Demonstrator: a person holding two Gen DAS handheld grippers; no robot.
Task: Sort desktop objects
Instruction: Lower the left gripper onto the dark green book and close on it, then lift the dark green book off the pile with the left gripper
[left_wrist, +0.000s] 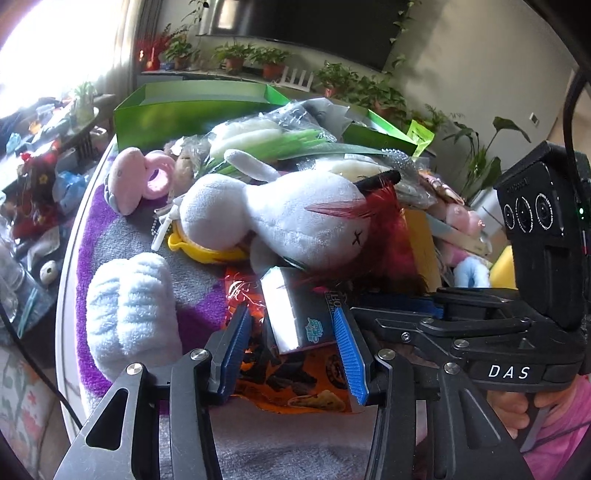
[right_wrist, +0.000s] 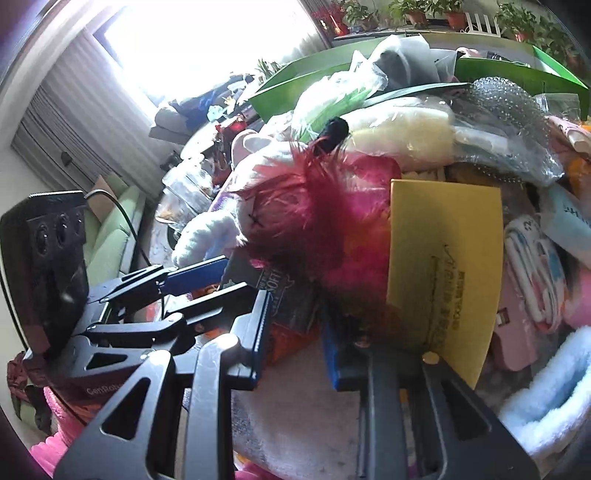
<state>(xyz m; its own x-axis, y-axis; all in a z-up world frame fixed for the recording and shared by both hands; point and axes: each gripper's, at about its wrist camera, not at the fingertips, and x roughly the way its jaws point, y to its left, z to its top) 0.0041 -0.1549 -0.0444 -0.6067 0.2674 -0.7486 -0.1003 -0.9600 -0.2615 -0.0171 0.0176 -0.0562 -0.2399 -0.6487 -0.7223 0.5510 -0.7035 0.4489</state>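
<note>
A silver and dark foil packet (left_wrist: 295, 314) lies on an orange snack packet (left_wrist: 310, 384), its far end under a white plush rabbit (left_wrist: 288, 210) and red feathers (left_wrist: 384, 229). My left gripper (left_wrist: 291, 310) brackets the packet: the right pad is at its edge, while a gap shows beside the left pad. In the right wrist view the dark packet (right_wrist: 291, 306) sits between the jaws of my right gripper (right_wrist: 295, 310). The feathers (right_wrist: 314, 221) hide whether its pads press on the packet. One of its blue fingers (left_wrist: 399, 308) shows just right of the packet.
A yellow card (right_wrist: 443, 280) stands right of the feathers. A pale blue fluffy item (left_wrist: 129, 306) and a pink plush (left_wrist: 129, 181) lie to the left on the purple-grey mat (left_wrist: 199, 273). Green boxes (left_wrist: 184, 114) stand behind the pile. The table edge (left_wrist: 70, 295) runs down the left.
</note>
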